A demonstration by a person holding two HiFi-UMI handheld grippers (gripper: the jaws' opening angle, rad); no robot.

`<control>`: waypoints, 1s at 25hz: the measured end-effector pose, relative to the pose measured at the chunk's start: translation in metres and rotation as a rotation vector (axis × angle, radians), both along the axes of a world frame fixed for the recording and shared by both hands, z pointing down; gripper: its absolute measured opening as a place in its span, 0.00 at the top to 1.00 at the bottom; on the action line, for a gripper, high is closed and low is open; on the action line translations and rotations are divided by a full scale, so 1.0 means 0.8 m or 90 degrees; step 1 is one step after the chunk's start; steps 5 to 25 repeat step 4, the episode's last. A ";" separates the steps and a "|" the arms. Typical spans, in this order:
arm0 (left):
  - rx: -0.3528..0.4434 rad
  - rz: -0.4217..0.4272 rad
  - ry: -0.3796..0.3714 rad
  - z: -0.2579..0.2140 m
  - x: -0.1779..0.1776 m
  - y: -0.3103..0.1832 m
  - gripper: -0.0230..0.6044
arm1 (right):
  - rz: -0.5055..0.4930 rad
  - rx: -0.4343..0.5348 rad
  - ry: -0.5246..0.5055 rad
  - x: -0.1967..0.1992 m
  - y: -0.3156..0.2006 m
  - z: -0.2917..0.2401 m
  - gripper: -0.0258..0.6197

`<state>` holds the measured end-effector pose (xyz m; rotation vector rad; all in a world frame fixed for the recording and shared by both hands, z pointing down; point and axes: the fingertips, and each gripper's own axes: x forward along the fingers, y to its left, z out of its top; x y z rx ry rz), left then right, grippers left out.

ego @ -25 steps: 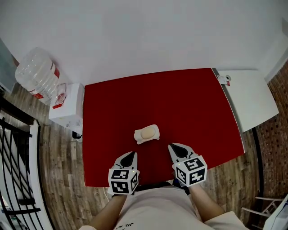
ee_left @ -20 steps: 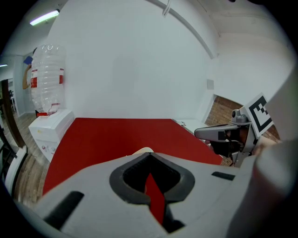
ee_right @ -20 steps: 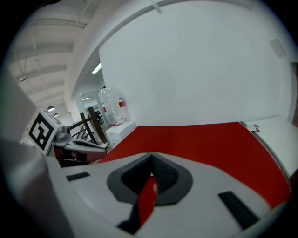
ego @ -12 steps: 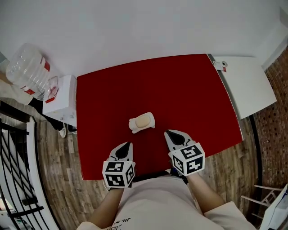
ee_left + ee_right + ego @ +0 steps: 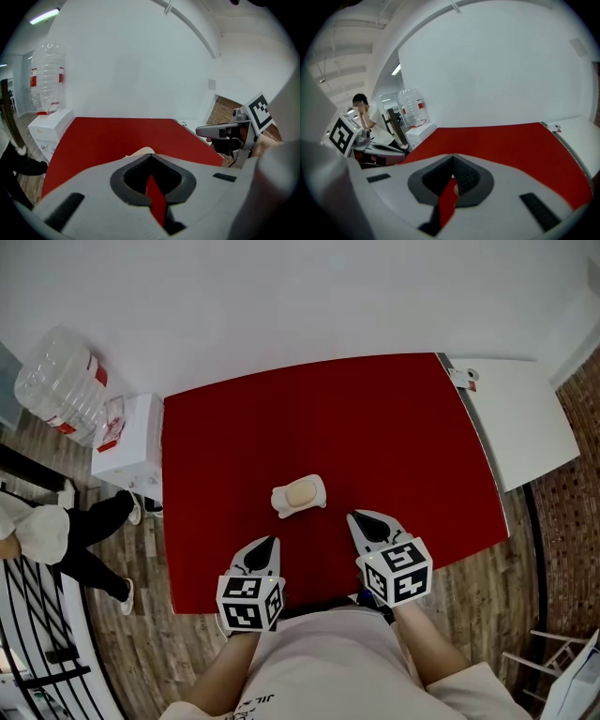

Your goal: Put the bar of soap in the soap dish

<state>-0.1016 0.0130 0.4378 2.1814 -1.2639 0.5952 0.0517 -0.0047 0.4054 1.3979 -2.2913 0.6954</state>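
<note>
Left gripper (image 5: 268, 547): clenched on nothing, tips together, low over the near edge of the red table (image 5: 394, 427).
Right gripper (image 5: 360, 521): clenched and empty too, near the dish.
Bar of soap (image 5: 301, 492): lying in the soap dish (image 5: 282, 505), mid-table; job looks done.
Risk: a forward nudge from either closed tip would likely shove the light dish or tip the soap out.

- Rectangular red table (image 5: 375, 427): smooth, matt top.
- Pale cream bar of soap (image 5: 301, 492): smooth, dull.
- White soap dish (image 5: 279, 502): smooth, plastic-looking.
- Matt grey plastic with dark ribbed pads (image 5: 466, 176): left tongs (image 5: 273, 541), right tongs (image 5: 352, 517).
- Plank floor (image 5: 155, 662): grained wood.
- Large clear water bottle (image 5: 58, 381): glossy plastic.
</note>
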 end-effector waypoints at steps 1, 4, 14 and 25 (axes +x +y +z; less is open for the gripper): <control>-0.004 0.002 0.000 0.001 0.001 0.002 0.95 | 0.002 -0.003 0.001 0.002 0.002 0.001 0.96; -0.015 0.011 0.001 0.004 0.005 0.009 0.95 | 0.009 -0.014 0.005 0.007 0.009 0.002 0.96; -0.015 0.011 0.001 0.004 0.005 0.009 0.95 | 0.009 -0.014 0.005 0.007 0.009 0.002 0.96; -0.015 0.011 0.001 0.004 0.005 0.009 0.95 | 0.009 -0.014 0.005 0.007 0.009 0.002 0.96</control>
